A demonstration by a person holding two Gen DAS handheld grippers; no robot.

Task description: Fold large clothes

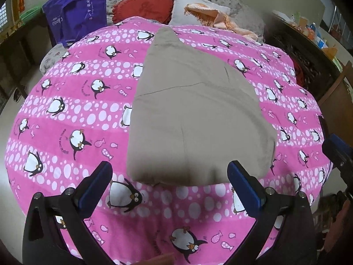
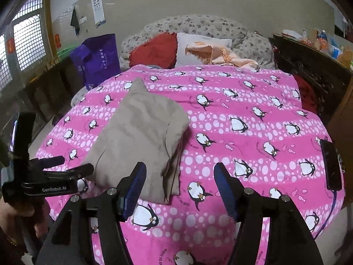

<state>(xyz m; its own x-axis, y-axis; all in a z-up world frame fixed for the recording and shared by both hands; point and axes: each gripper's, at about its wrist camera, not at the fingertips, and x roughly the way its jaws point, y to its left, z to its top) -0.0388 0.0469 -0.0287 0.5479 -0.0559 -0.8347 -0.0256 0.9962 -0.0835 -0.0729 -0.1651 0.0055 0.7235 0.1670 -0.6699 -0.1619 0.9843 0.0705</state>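
A beige garment (image 1: pixel 189 110) lies folded in layers on the pink penguin bedspread (image 1: pixel 72 119). In the right wrist view the garment (image 2: pixel 136 141) sits left of centre on the bedspread (image 2: pixel 253 114), its stacked edges facing right. My left gripper (image 1: pixel 169 172) is open and empty, just short of the garment's near edge. My right gripper (image 2: pixel 179 174) is open and empty, by the garment's near right corner. The left gripper (image 2: pixel 86 170) also shows at the left of the right wrist view.
At the head of the bed lie a red pillow (image 1: pixel 143 6), a white pillow (image 1: pixel 194 6) with a peach cloth (image 1: pixel 220 19), and a purple bag (image 1: pixel 75 15). A dark phone (image 2: pixel 331 165) lies at the bed's right edge. A dark cabinet (image 2: pixel 313 66) stands to the right.
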